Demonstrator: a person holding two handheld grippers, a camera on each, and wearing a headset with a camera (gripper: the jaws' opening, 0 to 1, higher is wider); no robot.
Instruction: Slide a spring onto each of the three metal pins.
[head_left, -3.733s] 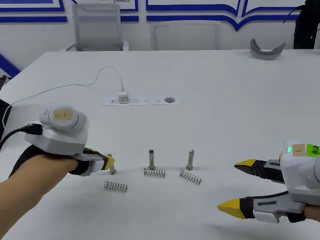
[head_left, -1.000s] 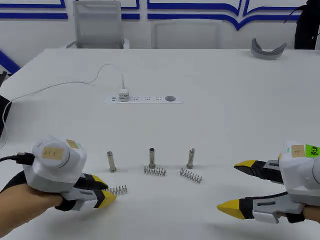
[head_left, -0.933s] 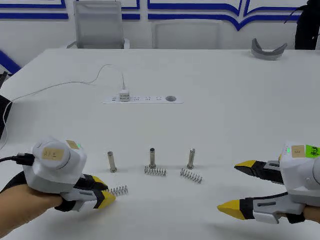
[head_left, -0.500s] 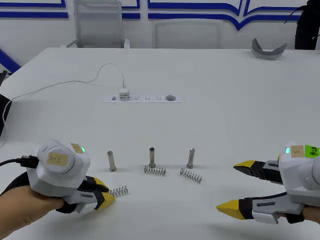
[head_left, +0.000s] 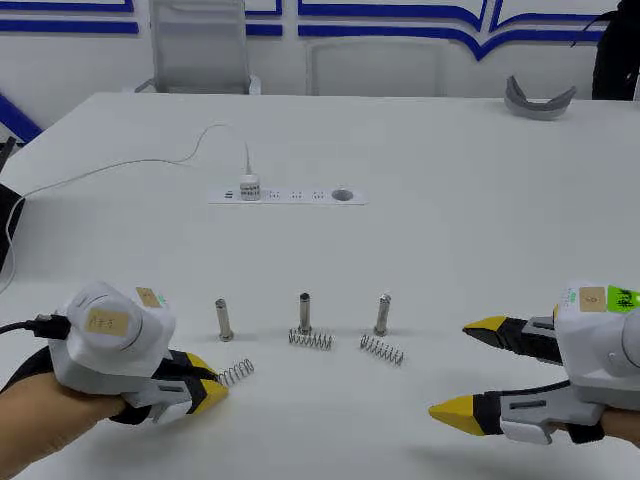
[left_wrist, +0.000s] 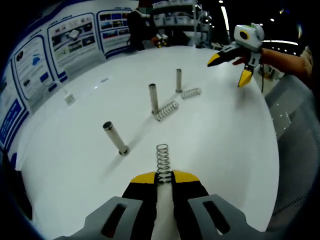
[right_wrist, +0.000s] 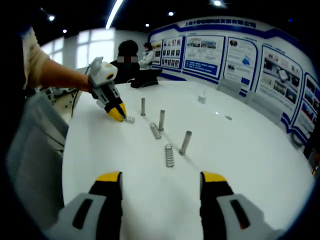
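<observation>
Since a few seconds ago, the left gripper (head_left: 212, 388) has drawn back from the left pin (head_left: 224, 319) and clamped on the near end of the left spring (head_left: 237, 372). The spring's free end now tips up off the table (head_left: 450, 230). The spring should next be stood upright over the pin top, its bore lined up, then lowered gently without crushing the coils. The right gripper (head_left: 468, 368) waits well apart, jaws wide. Bare table lies all round. The middle pin (head_left: 304, 312) and its spring (head_left: 310, 340) stand near, so the swing should keep left.
</observation>
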